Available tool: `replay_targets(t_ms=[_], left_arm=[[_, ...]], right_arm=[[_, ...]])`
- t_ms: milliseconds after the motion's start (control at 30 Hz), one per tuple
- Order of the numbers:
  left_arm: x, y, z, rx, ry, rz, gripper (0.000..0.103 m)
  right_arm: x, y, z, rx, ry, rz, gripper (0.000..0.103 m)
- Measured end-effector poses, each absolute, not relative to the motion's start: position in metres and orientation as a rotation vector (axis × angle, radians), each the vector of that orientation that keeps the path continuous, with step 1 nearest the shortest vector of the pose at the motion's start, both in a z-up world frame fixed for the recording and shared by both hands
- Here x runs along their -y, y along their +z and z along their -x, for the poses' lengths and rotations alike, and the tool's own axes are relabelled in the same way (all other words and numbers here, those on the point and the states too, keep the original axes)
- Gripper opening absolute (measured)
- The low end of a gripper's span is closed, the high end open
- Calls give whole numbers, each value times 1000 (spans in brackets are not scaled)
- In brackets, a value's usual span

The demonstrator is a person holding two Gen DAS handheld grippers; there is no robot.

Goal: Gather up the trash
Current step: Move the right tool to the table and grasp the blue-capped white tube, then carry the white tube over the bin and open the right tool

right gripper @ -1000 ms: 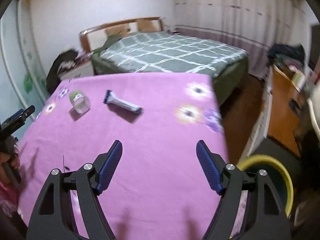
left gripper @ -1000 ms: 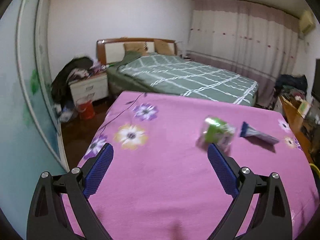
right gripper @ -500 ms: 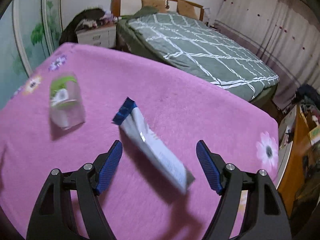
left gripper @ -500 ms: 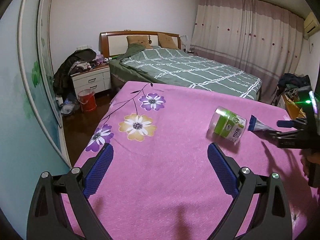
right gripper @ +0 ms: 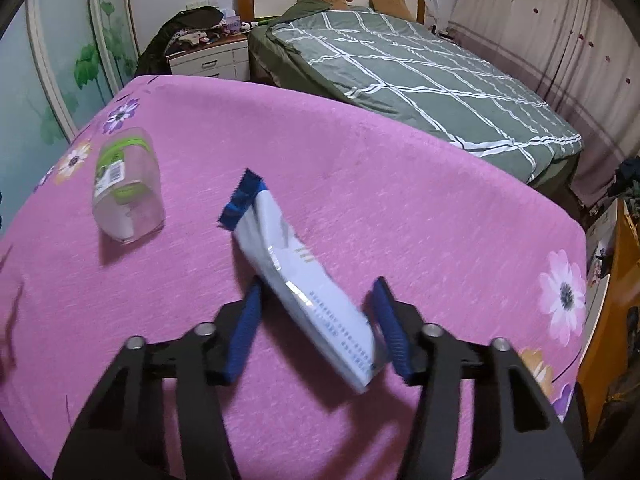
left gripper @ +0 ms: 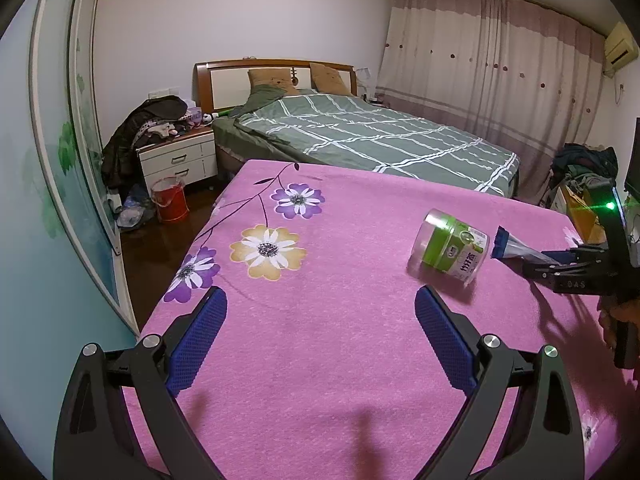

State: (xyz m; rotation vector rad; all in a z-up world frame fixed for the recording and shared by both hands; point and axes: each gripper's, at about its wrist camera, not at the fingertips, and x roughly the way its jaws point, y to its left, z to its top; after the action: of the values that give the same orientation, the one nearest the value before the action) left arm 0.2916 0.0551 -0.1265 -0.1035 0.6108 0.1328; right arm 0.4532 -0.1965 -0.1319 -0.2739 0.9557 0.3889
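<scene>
Right wrist view looks down on a pink flowered cloth [right gripper: 360,184] covering the table, with the right tongs [right gripper: 318,330] at the bottom centre of the frame. Their jaws have just been closing, and a white wrapper with a blue end [right gripper: 296,276] lies between them; its lower right edge meets the right pad, while the left pad stands just beside it, so a firm pinch cannot be told. A clear jar with a green label [right gripper: 126,184] lies on its side at left of the frame, near the wrapper's blue end. Left wrist view shows the left tongs [left gripper: 320,336] spread wide over bare cloth at the bottom of the frame. The jar [left gripper: 450,252] and wrapper [left gripper: 516,246] lie at right, where the right tongs [left gripper: 548,264] reach in from the edge. A green checked bed [left gripper: 372,136] stands beyond the table.
</scene>
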Motion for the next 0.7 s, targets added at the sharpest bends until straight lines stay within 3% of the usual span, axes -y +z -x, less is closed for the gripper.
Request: replay_targets(t_ms=[167,300,700], left_arm=[[-54,-127,-292,-611,133,104,94],[-53,-127,-291,-609,132,101,94],[-51,-126,-291,-607,130,99,94]], right_arm=[[193,-130,-437,-958,379,236,15],[198,-129,-415,-963,362,165,11],[269,-97,-319,-881,253,-14,10]])
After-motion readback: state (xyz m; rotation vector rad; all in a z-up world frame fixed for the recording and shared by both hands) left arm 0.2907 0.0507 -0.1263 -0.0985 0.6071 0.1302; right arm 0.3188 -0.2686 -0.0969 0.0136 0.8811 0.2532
